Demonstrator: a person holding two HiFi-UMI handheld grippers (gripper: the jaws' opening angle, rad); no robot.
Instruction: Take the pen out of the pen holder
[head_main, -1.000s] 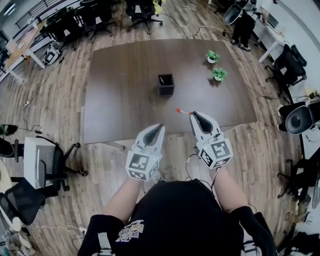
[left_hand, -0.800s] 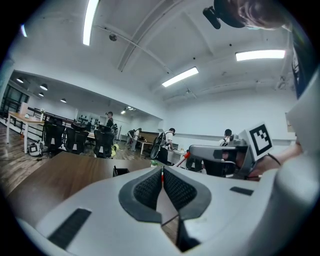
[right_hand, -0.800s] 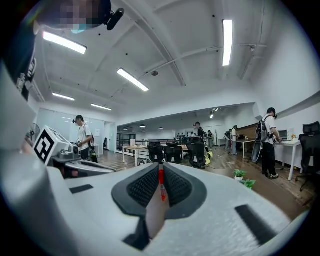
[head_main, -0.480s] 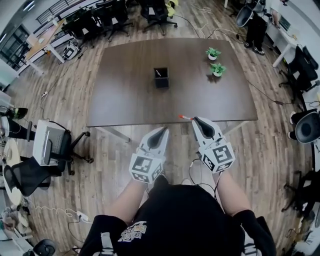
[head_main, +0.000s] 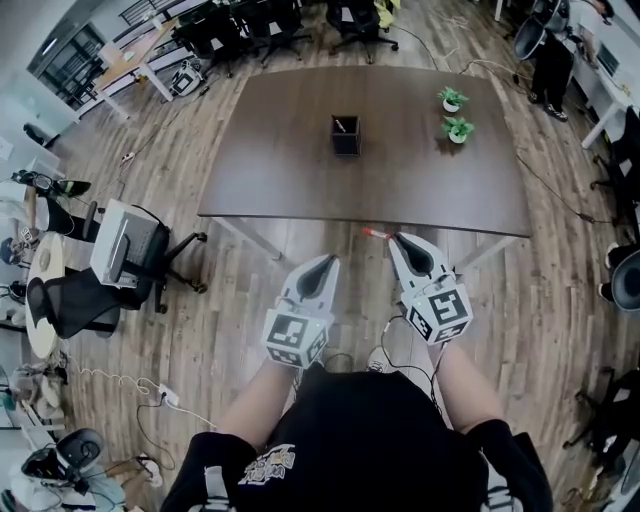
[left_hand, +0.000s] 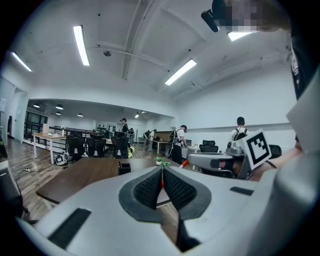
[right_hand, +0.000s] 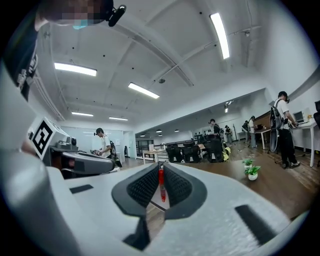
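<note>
Two tools, head view: left gripper (head_main: 325, 260) and right gripper (head_main: 397, 238) above the floor (head_main: 240, 300), short of the table (head_main: 290, 170); pen holder (head_main: 346, 137) on it, well apart. Left gripper view: jaws pressed together, empty. Right gripper view: jaws clamp the red pen (right_hand: 161, 181).

Black short-sleeved shirt (head_main: 360, 430) (pale print (head_main: 264, 464))

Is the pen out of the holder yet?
Yes, that looks done: the right gripper pinches a red pen, away from the holder on the table. The left gripper is shut and empty. Left: maybe putting the pen down; something pale shows inside the holder.
</note>
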